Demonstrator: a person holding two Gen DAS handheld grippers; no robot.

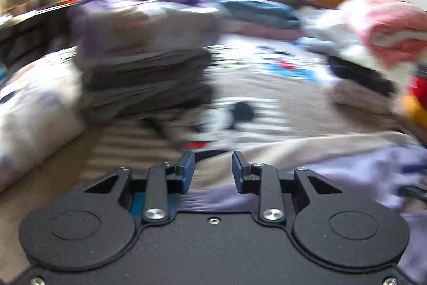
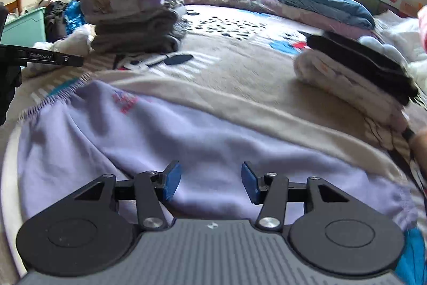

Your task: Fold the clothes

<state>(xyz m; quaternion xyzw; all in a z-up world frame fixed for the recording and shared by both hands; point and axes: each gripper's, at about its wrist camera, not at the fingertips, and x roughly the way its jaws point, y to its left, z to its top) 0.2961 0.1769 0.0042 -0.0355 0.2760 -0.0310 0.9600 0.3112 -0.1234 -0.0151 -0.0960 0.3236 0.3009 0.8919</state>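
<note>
A lavender garment [image 2: 165, 135] with an elastic waistband and a small red print lies spread flat on the bed blanket [image 2: 234, 66]. My right gripper [image 2: 210, 179] is open and empty, just above the garment's near part. My left gripper [image 1: 213, 168] is open and empty, above the garment's left end [image 1: 368, 172]; this view is blurred by motion. The left gripper's body also shows at the left edge of the right wrist view [image 2: 40, 58].
A stack of folded grey and purple clothes [image 2: 133, 18] stands at the back left of the bed. A folded pile with a black piece on top [image 2: 355, 71] sits at the right. Rolled bedding [image 2: 307, 2] lies along the headboard. A teal bin [image 2: 24, 23] stands off the bed at left.
</note>
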